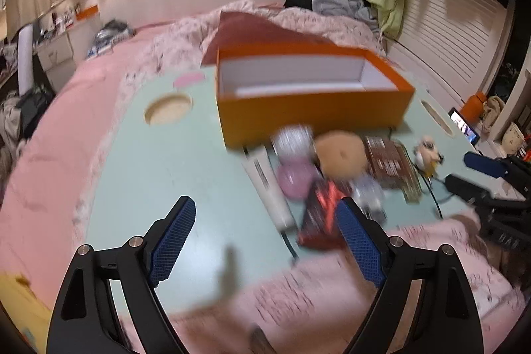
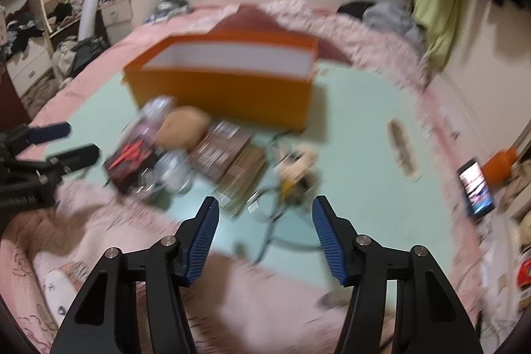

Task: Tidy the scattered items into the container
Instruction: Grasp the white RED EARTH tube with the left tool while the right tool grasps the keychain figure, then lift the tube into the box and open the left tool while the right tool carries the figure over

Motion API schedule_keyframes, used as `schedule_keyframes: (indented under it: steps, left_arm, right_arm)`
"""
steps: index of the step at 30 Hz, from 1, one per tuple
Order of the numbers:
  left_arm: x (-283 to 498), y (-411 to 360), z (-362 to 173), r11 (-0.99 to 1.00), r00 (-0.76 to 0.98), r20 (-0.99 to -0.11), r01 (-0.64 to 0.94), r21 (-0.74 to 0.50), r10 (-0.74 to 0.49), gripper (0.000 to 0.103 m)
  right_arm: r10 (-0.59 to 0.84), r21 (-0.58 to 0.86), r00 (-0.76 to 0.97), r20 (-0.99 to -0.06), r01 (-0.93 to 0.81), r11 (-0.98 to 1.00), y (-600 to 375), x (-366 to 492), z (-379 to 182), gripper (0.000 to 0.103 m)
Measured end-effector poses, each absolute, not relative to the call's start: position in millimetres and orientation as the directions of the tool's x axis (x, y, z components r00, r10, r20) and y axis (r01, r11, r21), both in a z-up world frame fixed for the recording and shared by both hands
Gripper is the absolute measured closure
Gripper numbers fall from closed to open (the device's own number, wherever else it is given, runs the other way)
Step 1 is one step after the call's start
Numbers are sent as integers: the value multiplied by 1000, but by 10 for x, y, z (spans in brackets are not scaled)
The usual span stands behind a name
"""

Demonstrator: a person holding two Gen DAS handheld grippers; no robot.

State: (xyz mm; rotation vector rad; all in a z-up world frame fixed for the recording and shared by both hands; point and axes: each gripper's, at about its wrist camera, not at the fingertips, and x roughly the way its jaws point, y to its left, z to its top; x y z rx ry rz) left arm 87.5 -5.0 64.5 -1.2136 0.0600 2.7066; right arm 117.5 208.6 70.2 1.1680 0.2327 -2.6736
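1. A pale green lap table (image 1: 186,155) sits on a pink bed (image 1: 66,128), and both wrist views are blurred.
2. The orange box (image 1: 312,111), open at the top with white inner walls, stands toward the far side of the table; nothing can be seen inside it from these angles.
3. The scattered items lie in a cluster on the table just in front of the box, on the near side.
4. In the left wrist view, from left to right: a white tube (image 1: 268,184) lying at a slant, a pink round container (image 1: 295,181) with a sparkly silver ball-like thing (image 1: 293,138) behind it, a tan round puff (image 1: 341,155), a brown flat box (image 1: 391,165) and a small owl-like figure (image 1: 428,155).
5. A red-and-black packet (image 1: 318,218) lies at the near edge of the cluster, with a clear crumpled item (image 1: 368,191) just beside it.
6. A dark cable (image 1: 434,198) runs over the table near the small figure.
7. The left gripper (image 1: 265,211) hovers above the near part of the table with its jaws spread wide; nothing is between the blue pads, and the right pad overlaps the packet only in the picture.
8. The right gripper (image 2: 265,211) hangs over the near table edge with its jaws apart at a narrower gap and nothing pinched; the small figure and the cable lie beyond its tips.
9. A phone (image 2: 476,188) with a lit screen stands off the right end of the table, beside an orange bottle (image 2: 501,166).
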Motion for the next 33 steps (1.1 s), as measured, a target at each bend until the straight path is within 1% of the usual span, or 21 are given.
schedule_keyframes:
  steps: [2,4,5,7,10,12,15,17,20,22,23,24,25,26,33]
  left_arm:
    - [677,-121,631,-982,-624,-763,-171,-79,170,33]
    - [510,-162,547,-978,-578,-791,-171,-123,201,39]
    - [446,-165,487,-975,-557,-803,-172,-139,213,46]
    - [374,-152,392,-972,-529,-817,-176,-159,229,47]
    - [369,-85,299,-969,-515,-824,-184,-163,236,47]
    - [390,-54,276,-968,-512,-825,-196,-159,239,51]
    - [375,-6,235,-965,-503,-830,-212,-151,241,57]
    - [364,18,221,-966,-505,-832,-218,-137,231,58]
    - [373,86,209,-969,-523,-829,-230,-84,196,61]
    - [371,97,200,-968,-533,-823,-237,-80,198,67]
    - [363,83,199,-968,-539,-819,-236,-80,199,73]
    - [358,68,198,-969,-544,-815,-233,-83,201,85]
    - [348,41,195,-969,-546,-812,-230,-92,207,85]
    - [342,17,195,-967,-547,-808,-230,-107,219,85]
    - [425,-39,240,-962,-565,-786,-233,-139,251,85]
  right_arm:
    - [-152,-20,-672,-725,242,-970,2227,1069,747,57]
    - [-188,44,-658,-729,230,-972,2388,912,725,63]
    - [-197,61,-649,-735,226,-972,2445,851,691,66]
    - [-220,90,-640,-736,230,-969,2536,803,608,70]
    - [-256,141,-634,-729,226,-964,2624,790,526,70]
    - [-281,164,-629,-724,238,-957,2627,795,504,70]
    - [-282,146,-637,-718,258,-955,2532,786,527,70]
    - [-275,133,-634,-723,263,-956,2474,746,520,70]
    - [-284,137,-617,-734,274,-952,2391,683,495,70]
    - [-277,120,-608,-744,286,-951,2304,672,466,70]
    - [-258,95,-597,-759,290,-952,2248,657,426,69]
    - [-237,75,-586,-775,287,-955,2215,641,379,69]
    - [-208,53,-573,-792,275,-960,2182,627,309,71]
    - [-199,47,-586,-785,265,-963,2180,637,300,73]
    - [-217,75,-612,-760,248,-966,2239,750,272,73]
